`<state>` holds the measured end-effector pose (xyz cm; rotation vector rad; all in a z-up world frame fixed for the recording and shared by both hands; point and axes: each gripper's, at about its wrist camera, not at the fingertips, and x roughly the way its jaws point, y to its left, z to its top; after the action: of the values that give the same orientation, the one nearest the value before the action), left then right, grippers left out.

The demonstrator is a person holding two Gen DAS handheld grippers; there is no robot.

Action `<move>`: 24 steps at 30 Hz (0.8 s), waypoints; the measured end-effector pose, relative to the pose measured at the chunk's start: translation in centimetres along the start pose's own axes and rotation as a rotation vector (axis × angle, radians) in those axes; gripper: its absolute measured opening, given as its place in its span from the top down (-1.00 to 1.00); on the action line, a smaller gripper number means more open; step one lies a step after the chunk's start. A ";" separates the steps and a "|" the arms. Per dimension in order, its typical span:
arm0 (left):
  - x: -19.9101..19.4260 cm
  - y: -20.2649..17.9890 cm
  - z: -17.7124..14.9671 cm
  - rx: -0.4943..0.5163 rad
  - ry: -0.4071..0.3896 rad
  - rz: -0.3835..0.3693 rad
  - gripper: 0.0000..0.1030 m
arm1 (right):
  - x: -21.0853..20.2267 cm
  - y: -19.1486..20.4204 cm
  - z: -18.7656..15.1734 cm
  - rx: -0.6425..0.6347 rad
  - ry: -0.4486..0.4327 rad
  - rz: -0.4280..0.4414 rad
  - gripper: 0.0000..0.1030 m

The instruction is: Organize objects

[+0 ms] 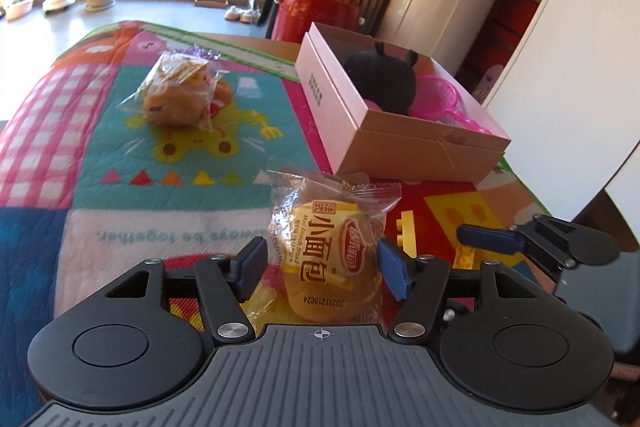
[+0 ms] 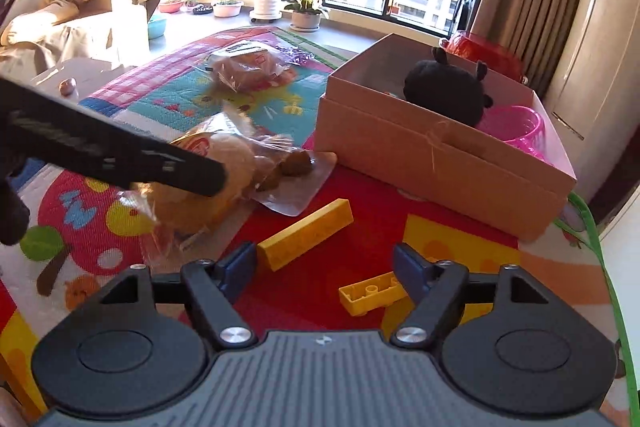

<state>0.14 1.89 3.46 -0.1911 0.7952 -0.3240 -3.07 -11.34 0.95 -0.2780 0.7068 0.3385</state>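
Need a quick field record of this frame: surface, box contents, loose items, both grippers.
surface: patchwork play mat
box: open cardboard box, holds black plush toy and pink plastic basket
bread: one wrapped bun between left gripper fingers, pads not touching; second wrapped bun farther back
blocks: long yellow block; small yellow block
right gripper: open, empty

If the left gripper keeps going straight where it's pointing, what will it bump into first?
Most likely the wrapped bread bun, which already sits between the open fingers of the left gripper. The pads don't seem to press it, though depth is hard to judge.
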 end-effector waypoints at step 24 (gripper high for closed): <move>-2.3 2.9 -0.4 0.033 0.048 0.050 -0.08 | -0.4 0.8 -0.3 -0.023 -0.004 0.047 -0.64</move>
<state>-1.03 5.36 3.93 -0.1325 0.8403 -0.2958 -3.84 -10.83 0.86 -0.2823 0.7066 0.3921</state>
